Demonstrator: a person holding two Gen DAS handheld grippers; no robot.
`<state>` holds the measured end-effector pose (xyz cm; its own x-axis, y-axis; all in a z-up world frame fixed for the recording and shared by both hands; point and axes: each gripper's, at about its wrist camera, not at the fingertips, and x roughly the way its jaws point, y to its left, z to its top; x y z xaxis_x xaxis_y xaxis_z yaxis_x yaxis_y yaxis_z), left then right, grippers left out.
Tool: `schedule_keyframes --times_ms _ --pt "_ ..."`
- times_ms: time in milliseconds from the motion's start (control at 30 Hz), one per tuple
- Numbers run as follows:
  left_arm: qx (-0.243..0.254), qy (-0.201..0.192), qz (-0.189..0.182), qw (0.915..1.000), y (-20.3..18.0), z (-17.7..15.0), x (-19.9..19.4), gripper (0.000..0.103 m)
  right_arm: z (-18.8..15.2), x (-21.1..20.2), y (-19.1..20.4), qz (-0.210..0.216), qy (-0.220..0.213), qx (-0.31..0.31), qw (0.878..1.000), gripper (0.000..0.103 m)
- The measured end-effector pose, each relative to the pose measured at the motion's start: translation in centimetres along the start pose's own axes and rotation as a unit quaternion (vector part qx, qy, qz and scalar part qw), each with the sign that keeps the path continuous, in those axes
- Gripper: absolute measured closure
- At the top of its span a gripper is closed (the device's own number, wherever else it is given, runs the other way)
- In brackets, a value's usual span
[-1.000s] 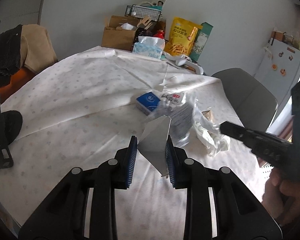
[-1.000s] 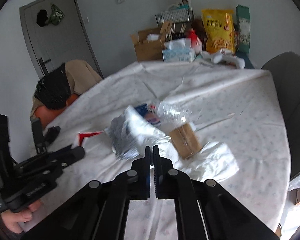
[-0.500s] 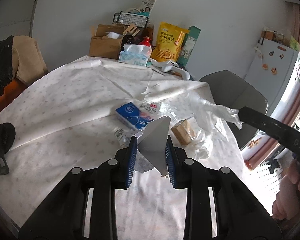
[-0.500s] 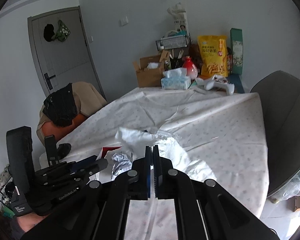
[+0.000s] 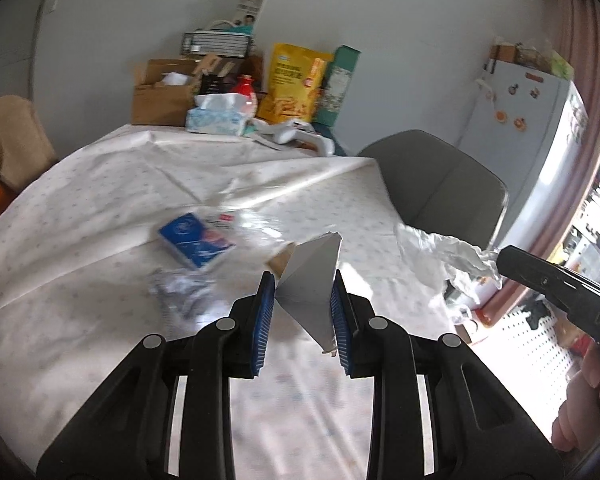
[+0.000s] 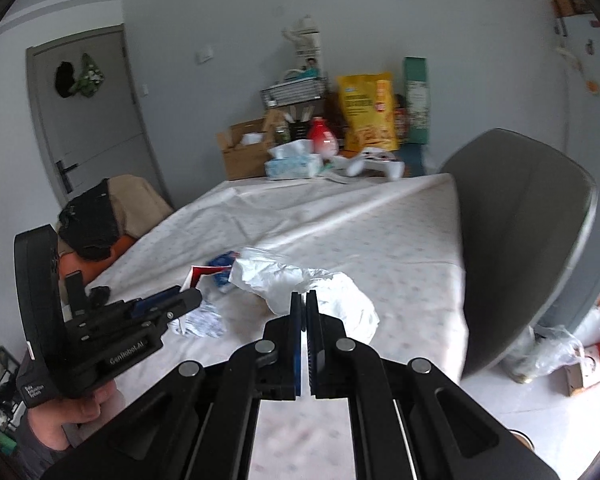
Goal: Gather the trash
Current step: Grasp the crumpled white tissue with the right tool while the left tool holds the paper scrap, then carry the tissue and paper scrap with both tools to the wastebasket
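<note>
Left gripper point(image 5: 302, 300) pinching a folded grey card point(image 5: 312, 280); right gripper point(image 6: 304, 312) pressed together on a crumpled white plastic bag point(image 6: 300, 284), lifted over the table point(image 6: 400, 248). Beyond, on the cloth: crumpled wrapper point(image 5: 180, 292), blue tissue pack point(image 5: 196, 236). Farther off, grey chair point(image 6: 528, 252), tissue box point(image 5: 216, 116), yellow snack bag point(image 5: 292, 80). Only from the right wrist: door point(image 6: 88, 120).

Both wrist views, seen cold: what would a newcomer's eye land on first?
First the folded grey card pinched between the left gripper fingers, low and central in the left view. Next the crumpled white plastic bag hanging from the shut right gripper, lifted over the table's right edge. Behind, a blue packet lies mid-table on the white tablecloth.
</note>
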<state>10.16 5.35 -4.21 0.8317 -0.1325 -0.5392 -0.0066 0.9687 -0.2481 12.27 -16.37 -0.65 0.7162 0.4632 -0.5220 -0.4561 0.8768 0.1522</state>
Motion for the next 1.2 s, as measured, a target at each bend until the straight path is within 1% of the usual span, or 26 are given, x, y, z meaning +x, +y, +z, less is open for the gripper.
schedule_keyframes --times_ms 367,667,900,1200 --pt "0.036 0.009 -0.047 0.9982 -5.8 0.2 1.8 0.075 -2.6 -3.8 -6.7 -0.074 -0.001 0.057 0.996 0.1" --pt "0.07 0.029 -0.086 0.9934 -11.3 -0.5 4.1 0.075 -4.7 -6.4 -11.3 -0.12 -0.003 0.09 0.989 0.1" --pt "0.095 0.042 -0.111 0.9883 -15.8 -1.1 5.5 0.075 -6.8 -8.6 -15.3 -0.158 -0.002 0.121 0.98 0.1" --pt "0.118 0.069 -0.144 0.9801 -21.8 -3.4 7.9 0.075 -9.9 -10.3 -20.0 -0.203 0.013 0.16 0.966 0.099"
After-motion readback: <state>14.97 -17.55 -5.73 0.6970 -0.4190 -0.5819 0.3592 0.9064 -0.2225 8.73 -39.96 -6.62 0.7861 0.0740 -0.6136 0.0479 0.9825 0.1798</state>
